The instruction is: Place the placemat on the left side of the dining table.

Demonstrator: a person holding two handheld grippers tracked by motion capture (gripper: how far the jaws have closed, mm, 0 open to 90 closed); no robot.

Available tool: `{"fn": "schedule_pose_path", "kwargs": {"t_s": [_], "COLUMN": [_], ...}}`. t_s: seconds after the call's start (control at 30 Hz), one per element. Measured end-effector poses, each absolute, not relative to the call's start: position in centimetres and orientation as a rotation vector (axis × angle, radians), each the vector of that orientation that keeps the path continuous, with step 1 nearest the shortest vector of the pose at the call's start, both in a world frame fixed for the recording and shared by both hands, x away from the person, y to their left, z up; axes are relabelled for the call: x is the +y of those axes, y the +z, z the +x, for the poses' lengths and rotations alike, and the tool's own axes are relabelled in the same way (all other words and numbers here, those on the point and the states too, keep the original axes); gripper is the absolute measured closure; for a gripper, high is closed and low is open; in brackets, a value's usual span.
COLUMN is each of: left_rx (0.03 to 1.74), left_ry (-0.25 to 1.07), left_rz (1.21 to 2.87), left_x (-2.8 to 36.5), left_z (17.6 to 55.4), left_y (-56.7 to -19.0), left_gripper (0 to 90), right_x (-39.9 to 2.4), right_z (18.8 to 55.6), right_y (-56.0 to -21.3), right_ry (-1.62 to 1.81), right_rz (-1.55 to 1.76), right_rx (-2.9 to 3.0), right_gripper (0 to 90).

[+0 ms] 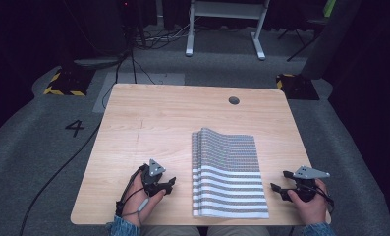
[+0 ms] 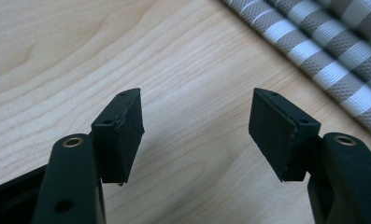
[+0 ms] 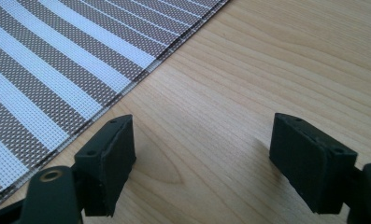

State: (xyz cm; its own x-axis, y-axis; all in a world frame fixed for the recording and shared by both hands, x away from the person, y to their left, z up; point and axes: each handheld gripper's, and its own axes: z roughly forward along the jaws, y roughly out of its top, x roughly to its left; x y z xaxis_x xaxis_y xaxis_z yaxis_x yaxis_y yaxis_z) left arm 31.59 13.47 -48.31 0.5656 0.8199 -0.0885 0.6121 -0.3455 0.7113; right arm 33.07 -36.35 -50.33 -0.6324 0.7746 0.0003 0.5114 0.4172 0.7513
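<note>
**Striped woven mats, near-right worktop**

Stack of flat rectangular mats (image 1: 229,172), coarse mesh weave, grey-and-white stripes, on pale wood-grain worktop (image 1: 158,123). Left claw (image 1: 169,186) at the stack's left, jaws apart, empty. Right claw (image 1: 280,183) at its right, jaws apart, empty; both hands low.

From my remote feed: light wooden table (image 1: 173,118) with a round cable hole (image 1: 234,101) near its far edge. Grey carpet floor (image 1: 30,147), a black "4" (image 1: 74,128) marked on it. Yellow-black hazard-striped bases (image 1: 65,81) left and right. White desk frame (image 1: 227,24) behind. Surroundings dark; cables (image 1: 153,37) trail across floor.
</note>
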Motion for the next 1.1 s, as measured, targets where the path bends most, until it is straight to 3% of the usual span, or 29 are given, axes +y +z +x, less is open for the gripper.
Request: {"fn": "schedule_pose_path", "kwargs": {"t_s": [0.5, 1.1], "left_rx": [1.044, 0.884], "left_ry": [0.369, 0.265], "left_rz": [2.082, 2.108], "left_x": [12.6, 7.8], "left_z": [31.6, 32.5], "left_y": [-45.6, -44.8], "left_gripper": [35.2, 34.4], "right_x": [-36.4, -36.4], "right_z": [33.1, 33.1], "right_y": [-50.3, -50.3], "right_ry": [1.051, 1.043], "right_rz": [1.091, 1.084], "right_rx": [2.337, 2.339], "right_gripper": [22.7, 22.5]}}
